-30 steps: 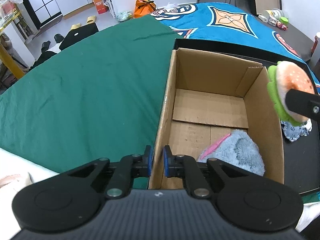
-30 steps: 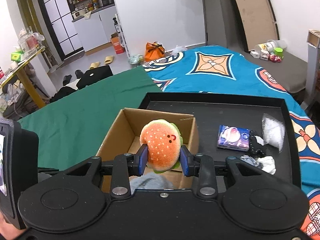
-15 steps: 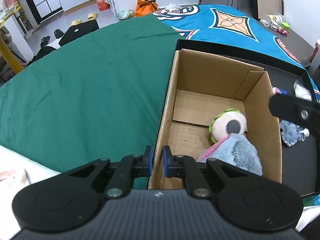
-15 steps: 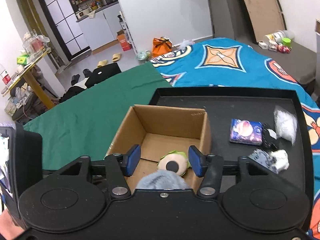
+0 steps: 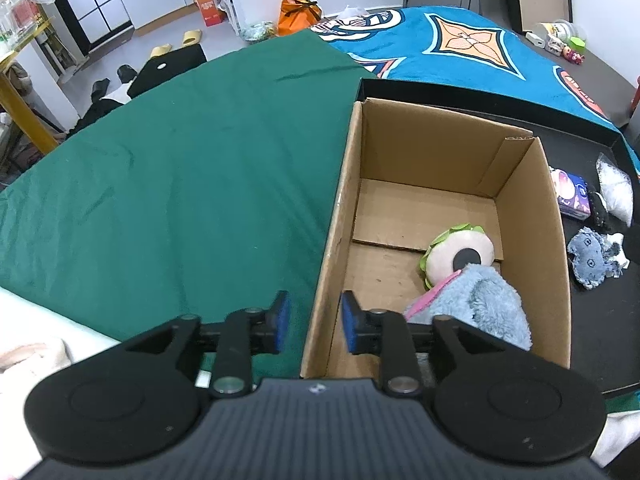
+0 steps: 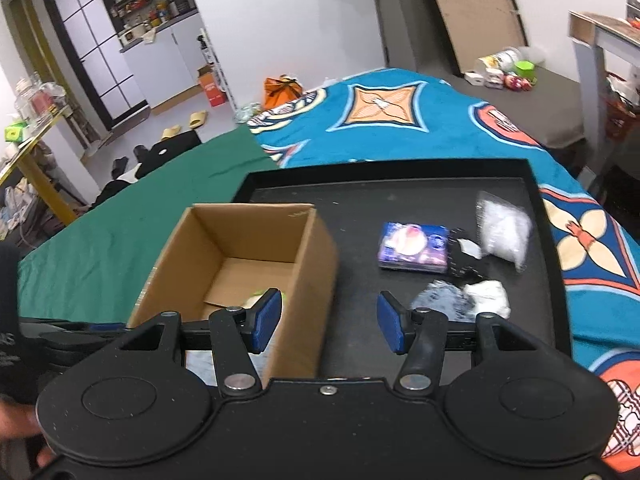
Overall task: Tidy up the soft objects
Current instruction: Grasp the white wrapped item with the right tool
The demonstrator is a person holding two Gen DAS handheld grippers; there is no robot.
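An open cardboard box [image 5: 436, 148] stands at the left end of a black tray [image 6: 360, 188]. Inside it a burger plush [image 5: 460, 254] lies with its pale underside up, against a fluffy blue plush [image 5: 480, 304]. My left gripper [image 5: 314, 322] straddles the box's near left wall. Its jaws are opening and the pads stand clear of the cardboard. My right gripper [image 6: 328, 320] is open and empty above the box's right wall [image 6: 316, 260]. A blue-grey cloth [image 6: 444, 300], a white cloth [image 6: 488, 298] and a dark sock [image 6: 464, 268] lie on the tray just beyond its right finger.
A blue tissue pack [image 6: 414, 248] and a clear plastic bag [image 6: 504, 228] lie further back on the tray. A green cloth [image 5: 180, 184] covers the surface left of the box, a patterned blue blanket [image 6: 384, 120] the far side. A hand [image 6: 16, 420] shows at the lower left.
My right gripper opened and dropped the burger plush into the box, then shifted right toward the tray's cloths. My left gripper, earlier shut on the box wall, has parted its jaws.
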